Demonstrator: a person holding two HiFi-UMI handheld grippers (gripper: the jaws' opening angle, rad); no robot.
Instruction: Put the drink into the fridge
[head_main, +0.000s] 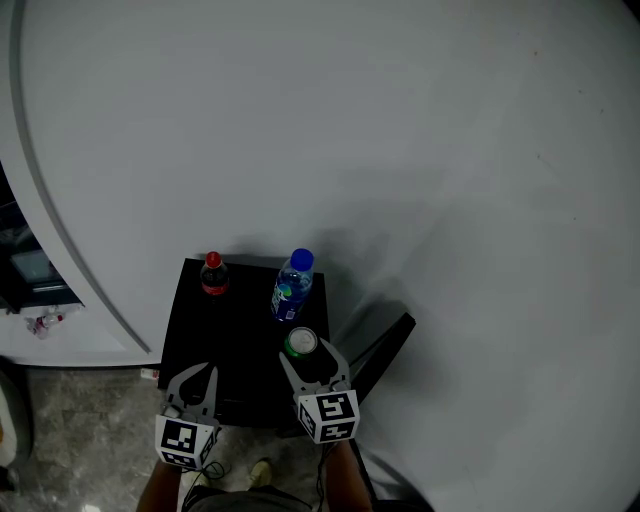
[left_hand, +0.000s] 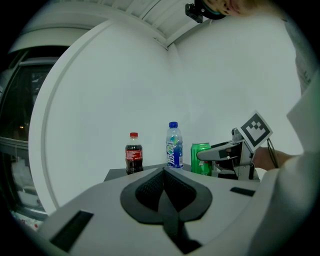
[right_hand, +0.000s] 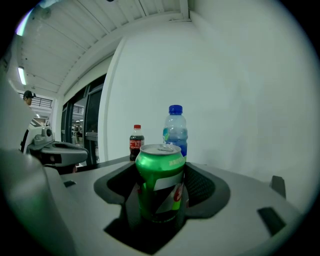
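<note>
A green drink can (head_main: 301, 343) (right_hand: 160, 182) stands near the front right of a small black table (head_main: 235, 340). My right gripper (head_main: 311, 358) (right_hand: 160, 202) has its jaws spread wide around the can, one on each side, and the pads do not look pressed on it. Behind the can stand a blue-capped water bottle (head_main: 292, 287) (right_hand: 175, 131) and a red-capped cola bottle (head_main: 213, 274) (right_hand: 136, 142). My left gripper (head_main: 195, 382) (left_hand: 163, 172) hovers at the table's front left, shut and empty. From the left gripper view I see the can (left_hand: 201, 158) inside the right gripper (left_hand: 220, 152).
A white wall (head_main: 380, 150) rises right behind the table. A curved white edge and a dark glass-fronted area (head_main: 25, 270) lie to the left. A black frame (head_main: 385, 350) leans at the table's right side. Grey stone floor (head_main: 80, 420) shows at the lower left.
</note>
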